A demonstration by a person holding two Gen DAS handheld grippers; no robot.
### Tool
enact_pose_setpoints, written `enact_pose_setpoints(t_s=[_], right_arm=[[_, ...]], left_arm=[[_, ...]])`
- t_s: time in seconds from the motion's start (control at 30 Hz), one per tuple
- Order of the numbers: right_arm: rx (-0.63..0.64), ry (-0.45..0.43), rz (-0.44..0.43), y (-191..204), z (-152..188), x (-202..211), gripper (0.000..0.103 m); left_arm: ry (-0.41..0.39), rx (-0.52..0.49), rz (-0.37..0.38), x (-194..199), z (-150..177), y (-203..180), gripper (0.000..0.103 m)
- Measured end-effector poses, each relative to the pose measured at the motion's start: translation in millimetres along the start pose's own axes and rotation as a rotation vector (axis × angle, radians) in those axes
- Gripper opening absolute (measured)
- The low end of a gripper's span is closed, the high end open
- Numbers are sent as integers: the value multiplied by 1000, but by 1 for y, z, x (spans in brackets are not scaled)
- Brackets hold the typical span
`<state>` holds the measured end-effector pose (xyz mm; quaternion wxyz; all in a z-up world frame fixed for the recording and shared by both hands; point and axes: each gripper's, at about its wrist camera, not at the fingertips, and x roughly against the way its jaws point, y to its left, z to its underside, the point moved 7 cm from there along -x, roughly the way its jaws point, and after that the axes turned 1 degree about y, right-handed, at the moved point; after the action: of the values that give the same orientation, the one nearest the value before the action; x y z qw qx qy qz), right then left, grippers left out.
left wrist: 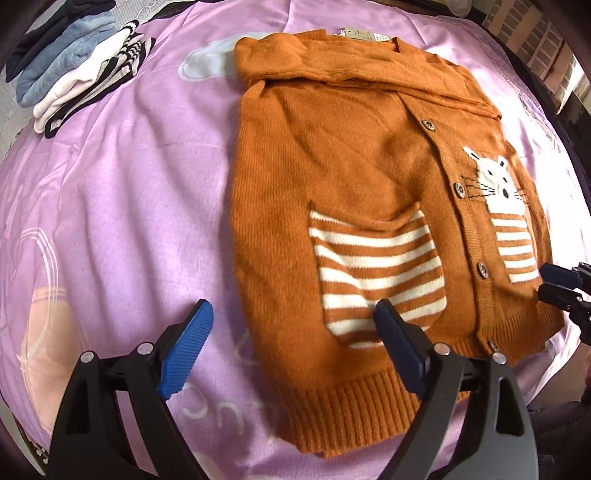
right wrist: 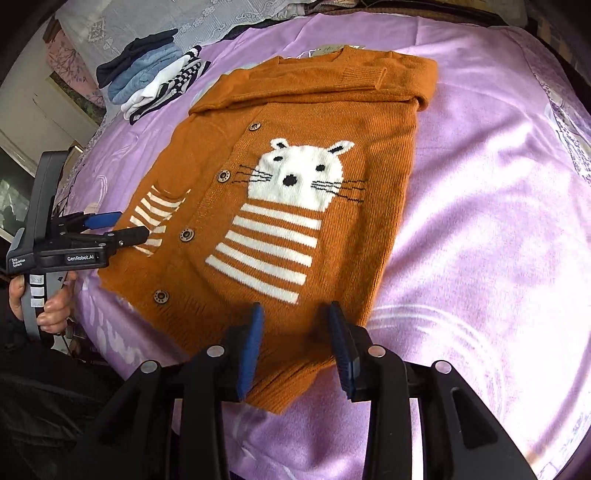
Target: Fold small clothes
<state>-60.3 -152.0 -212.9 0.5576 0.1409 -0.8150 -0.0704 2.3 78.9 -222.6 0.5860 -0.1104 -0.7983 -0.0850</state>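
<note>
2 grippers of mine hang over the ribbed hem: my left gripper (left wrist: 291,314) spread wide, gripping nothing, and my right gripper (right wrist: 295,321) parted, also empty. Beyond, the orange cat cardigan (right wrist: 295,177) lies flat on the pink bedsheet (right wrist: 480,221), sleeves folded across. Farthest, 1 stack of folded clothes (left wrist: 70,74).

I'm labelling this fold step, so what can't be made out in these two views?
- Paper tag at the orange knitted cardigan's collar: print too small, both views.
- Cardigan's hem: partly behind the right gripper, right wrist view.
- Folded clothes pile: lower layers hidden by upper ones.
</note>
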Motion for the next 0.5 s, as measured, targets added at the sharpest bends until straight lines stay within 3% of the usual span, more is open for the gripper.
enact_pose_setpoints(t_s=[0.13, 0.3, 0.5], right_arm=[[3, 10, 5, -3, 9, 8, 36], [45, -66, -18, 11, 2, 30, 36], [127, -47, -33, 39, -6, 16, 37]], left_arm=[[1, 9, 5, 6, 9, 5, 87], [-40, -13, -33, 24, 13, -1, 85], [-39, -62, -31, 24, 11, -12, 85]])
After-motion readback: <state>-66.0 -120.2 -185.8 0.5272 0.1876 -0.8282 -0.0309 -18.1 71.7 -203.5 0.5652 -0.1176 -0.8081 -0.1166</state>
